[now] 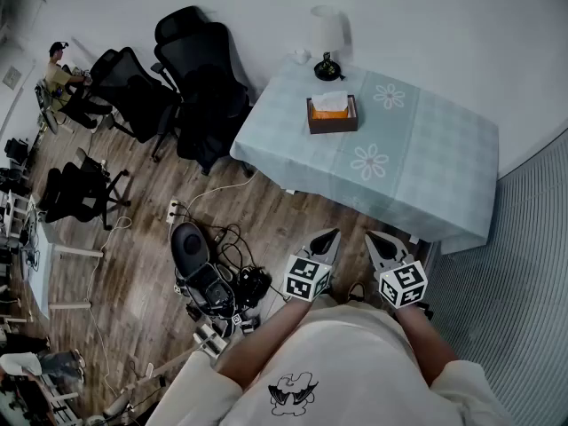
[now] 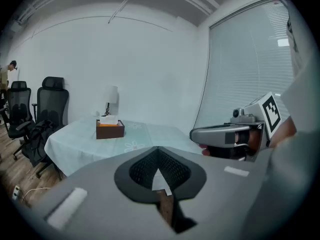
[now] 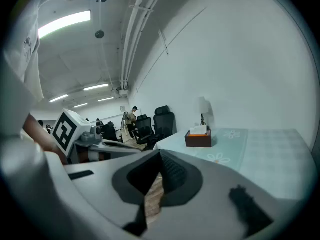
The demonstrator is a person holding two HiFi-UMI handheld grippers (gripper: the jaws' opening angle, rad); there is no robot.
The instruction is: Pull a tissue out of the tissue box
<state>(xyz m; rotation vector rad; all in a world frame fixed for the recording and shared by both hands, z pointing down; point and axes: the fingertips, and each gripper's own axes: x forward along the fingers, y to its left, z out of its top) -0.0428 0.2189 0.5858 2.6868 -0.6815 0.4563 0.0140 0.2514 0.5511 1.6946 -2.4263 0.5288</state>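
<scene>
Both grippers hang low in front of the person, side by side and well short of the table [image 1: 444,193]. The left gripper [image 1: 334,232] has its jaws pressed together, tips meeting, nothing between them. The right gripper [image 1: 370,236] matches it: jaws closed tight, empty, only wooden floor showing through the slot behind the tips.

And the target? The tissue box [image 1: 333,116], brown with an orange band under its rim, stands on the pale blue floral tablecloth at about twelve o'clock from the grippers, well apart from both. A white tissue [image 1: 330,101] pokes up out of its top, untouched. Each gripper view has the box ahead, small and far off on the tabletop.

At eleven o'clock from the box, a lamp [image 1: 327,35] with a white shade stands near the table's far corner. Black office chairs [image 1: 200,78] crowd the floor at nine o'clock of the table, and a tangle of cables [image 1: 222,278] lies at nine o'clock of the left gripper.
</scene>
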